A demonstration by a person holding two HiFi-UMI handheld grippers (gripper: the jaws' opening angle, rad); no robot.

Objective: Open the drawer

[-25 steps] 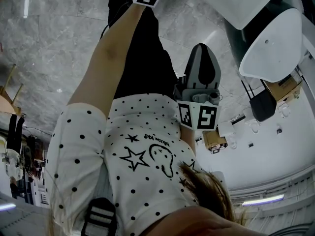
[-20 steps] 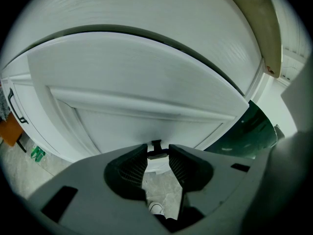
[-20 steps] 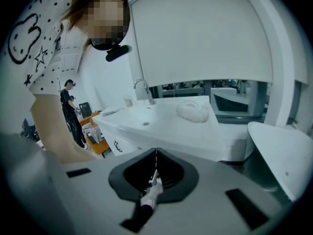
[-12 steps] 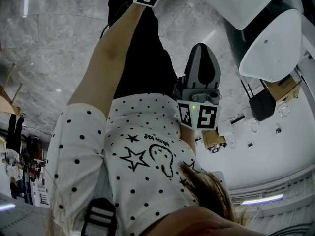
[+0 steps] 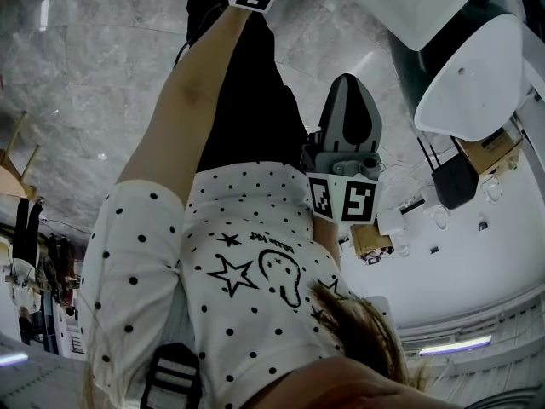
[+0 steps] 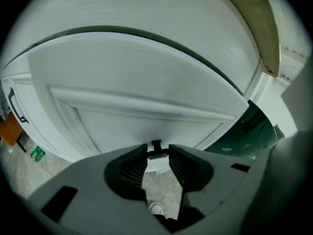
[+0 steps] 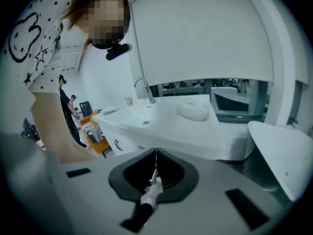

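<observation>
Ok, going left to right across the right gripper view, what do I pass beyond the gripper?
Person's forearm → black cabinet handle → faucet → white lump on the counter → curved white panel.

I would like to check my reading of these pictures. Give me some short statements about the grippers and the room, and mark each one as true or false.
1. A small drawer handle sits between the jaw tips of the left gripper. True.
2. The right gripper is holding a white cloth. False: its jaws are together with nothing between them. A soft white lump lies apart from it on the counter.
3. A faucet stands on that white counter. True.
4. The person wears a plain black shirt. False: the shirt is white with black dots, stars and a smiling face drawn on it.
</observation>
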